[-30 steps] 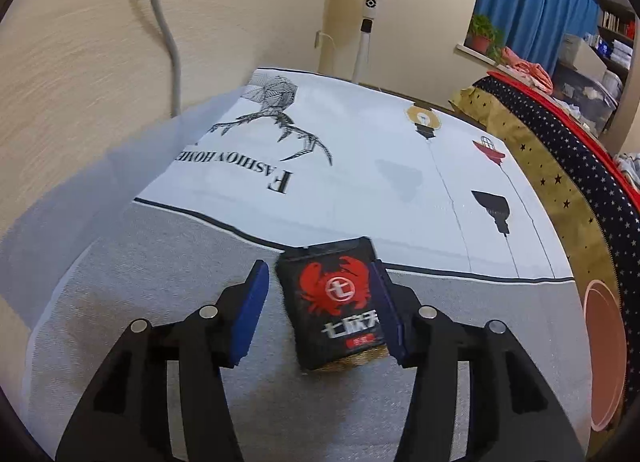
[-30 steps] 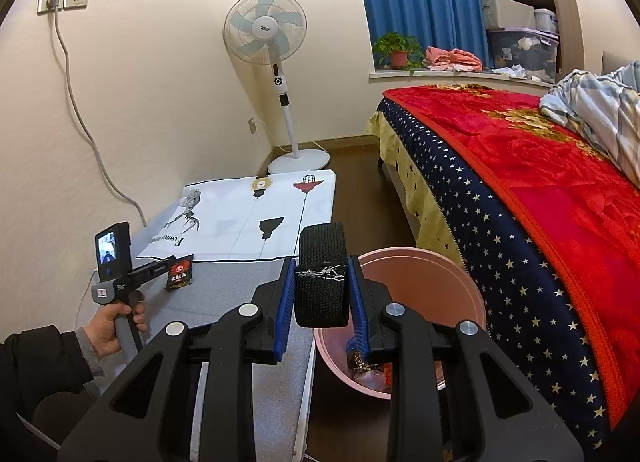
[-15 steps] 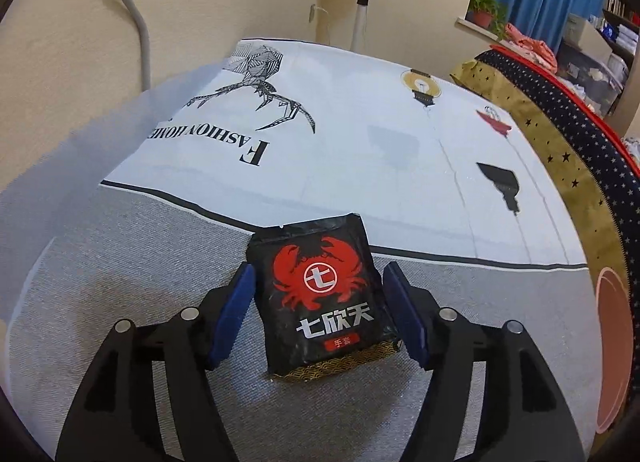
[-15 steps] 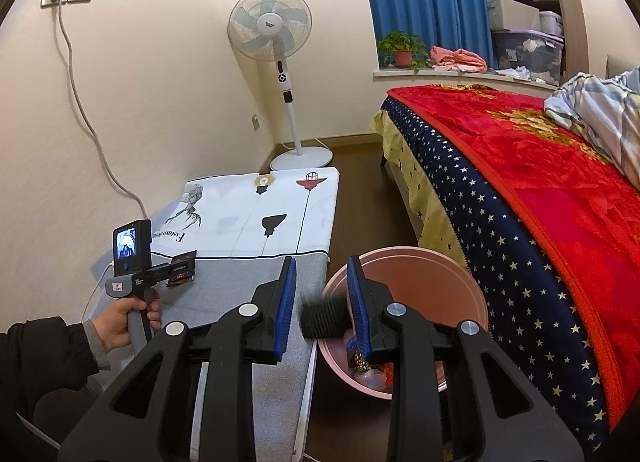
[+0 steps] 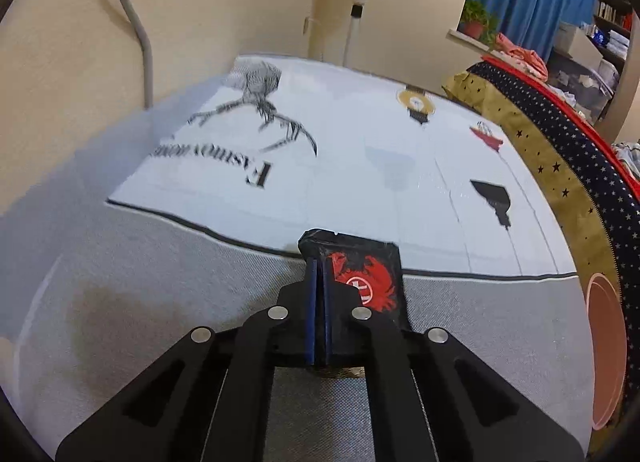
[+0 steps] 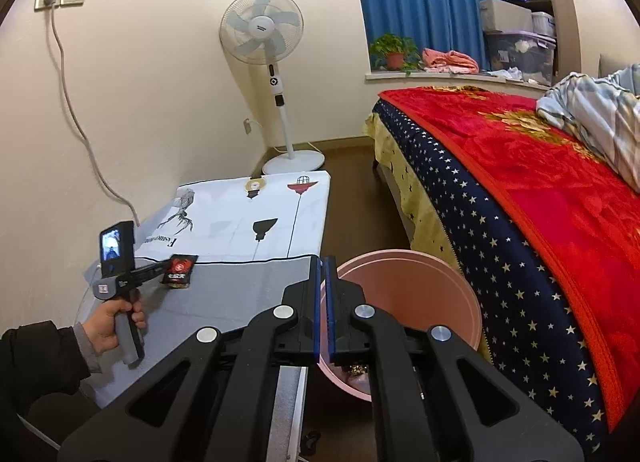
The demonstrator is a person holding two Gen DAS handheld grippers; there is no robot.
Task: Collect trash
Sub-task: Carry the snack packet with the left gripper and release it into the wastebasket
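Observation:
A black snack packet with a red crab print [image 5: 366, 282] is pinched at its left edge between the blue pads of my left gripper [image 5: 318, 266], just above the grey tablecloth. In the right wrist view the packet [image 6: 180, 268] sits at the tip of the left gripper [image 6: 162, 266], held by a hand. My right gripper [image 6: 324, 262] is shut and empty, above the left rim of the pink trash bin [image 6: 440, 266]. Some trash lies at the bin's bottom.
The low table [image 6: 240, 294] has a grey and white printed cloth [image 5: 360, 150]. A standing fan [image 6: 262, 30] is by the wall. A bed with a red and starred blanket [image 6: 540, 202] is to the right. The bin edge also shows in the left wrist view [image 5: 606, 350].
My left gripper closed on the crab packet and lifted it. My right gripper released the black band into the bin and then shut empty.

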